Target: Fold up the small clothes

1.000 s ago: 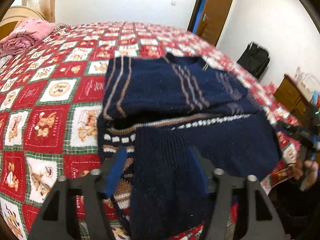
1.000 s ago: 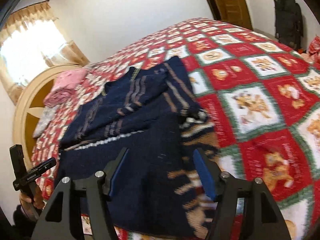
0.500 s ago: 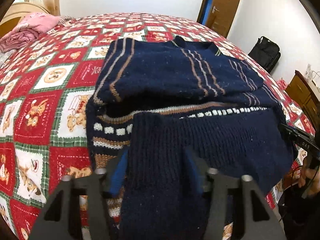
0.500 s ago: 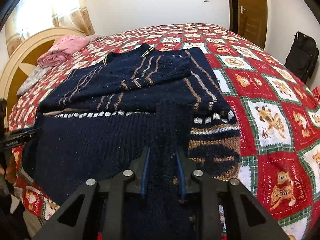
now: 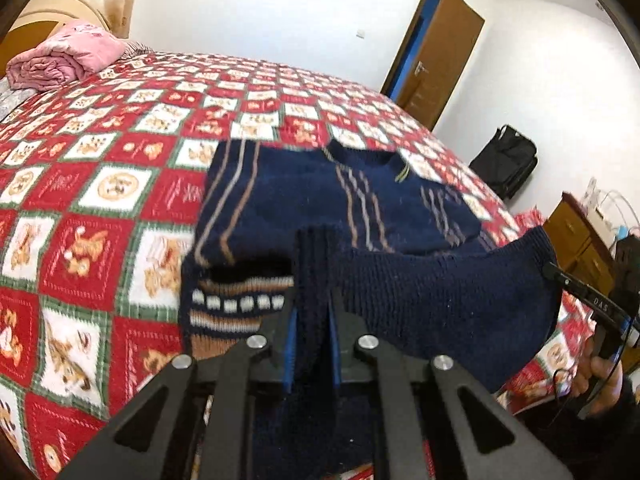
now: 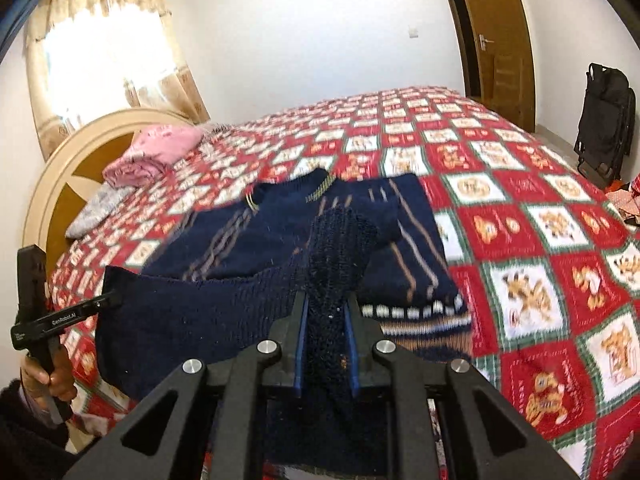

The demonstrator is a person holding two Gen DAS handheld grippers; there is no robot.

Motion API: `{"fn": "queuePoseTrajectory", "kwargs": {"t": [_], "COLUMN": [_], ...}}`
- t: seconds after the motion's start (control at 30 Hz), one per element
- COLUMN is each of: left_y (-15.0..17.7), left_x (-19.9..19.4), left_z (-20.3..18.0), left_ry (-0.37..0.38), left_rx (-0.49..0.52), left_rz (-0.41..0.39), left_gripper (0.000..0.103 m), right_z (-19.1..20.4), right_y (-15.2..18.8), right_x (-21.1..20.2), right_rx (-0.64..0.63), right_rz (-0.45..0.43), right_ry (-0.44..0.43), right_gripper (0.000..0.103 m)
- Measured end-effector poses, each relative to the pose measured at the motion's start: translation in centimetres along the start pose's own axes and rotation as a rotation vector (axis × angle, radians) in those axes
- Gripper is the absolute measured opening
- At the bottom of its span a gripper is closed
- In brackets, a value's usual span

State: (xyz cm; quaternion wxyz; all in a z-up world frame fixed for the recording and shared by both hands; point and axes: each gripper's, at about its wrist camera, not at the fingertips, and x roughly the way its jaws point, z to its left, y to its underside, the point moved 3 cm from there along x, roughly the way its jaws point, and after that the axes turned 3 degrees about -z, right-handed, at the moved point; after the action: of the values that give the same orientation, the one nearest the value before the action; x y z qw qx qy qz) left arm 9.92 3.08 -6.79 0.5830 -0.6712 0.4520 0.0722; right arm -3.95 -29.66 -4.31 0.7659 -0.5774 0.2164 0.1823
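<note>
A navy knit sweater with tan stripes lies on the red patchwork bedspread, sleeves folded over its chest. Its ribbed hem is lifted off the bed and hangs stretched between both grippers. My left gripper has its jaws closing, blue pads pressed on a bunch of the hem at the left corner. In the right wrist view my right gripper is closing too, its pads pinching the hem of the sweater at the right corner. Each view shows the other gripper at the hem's far end, the right gripper and the left gripper.
A folded pink blanket and a grey pillow lie by the round headboard. A brown door, a black bag and a wooden cabinet stand past the bed's right side. Bare bedspread stretches beyond the sweater's collar.
Both grippers went from wide open over the hem to closed on it. They have risen, lifting the hem off the bed.
</note>
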Motion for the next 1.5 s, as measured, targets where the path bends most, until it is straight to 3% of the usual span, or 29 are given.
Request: {"fn": "queuePoseTrajectory", "kwargs": {"t": [0.47, 0.8, 0.93, 1.13, 1.5], "left_y": [-8.7, -14.5, -15.4, -14.1, -12.8], "left_x": [3.5, 8.4, 11.5, 15.6, 18.4], "left_z": [0.6, 0.9, 1.2, 2.5, 3.6], "left_ry": [-0.059, -0.134, -0.175, -0.247, -0.301], "left_rx": [0.019, 0.022, 0.029, 0.019, 0.011], "left_rz": [-0.049, -0.082, -0.065, 0.001, 0.068], "left_gripper": [0.014, 0.014, 0.014, 0.014, 0.014], "right_z": [-0.6, -1.5, -2.4, -3.5, -5.1], "right_y": [-7.8, -13.0, -13.5, -12.7, -10.6], "right_x": [4.5, 11.0, 14.5, 18.8, 22.8], "right_rx": [0.015, -0.023, -0.022, -0.034, -0.036], "right_rz": [-0.049, -0.097, -0.085, -0.035, 0.058], "right_ry": [0.001, 0.112, 0.167, 0.21, 0.257], "right_gripper": [0.016, 0.016, 0.016, 0.016, 0.016]}}
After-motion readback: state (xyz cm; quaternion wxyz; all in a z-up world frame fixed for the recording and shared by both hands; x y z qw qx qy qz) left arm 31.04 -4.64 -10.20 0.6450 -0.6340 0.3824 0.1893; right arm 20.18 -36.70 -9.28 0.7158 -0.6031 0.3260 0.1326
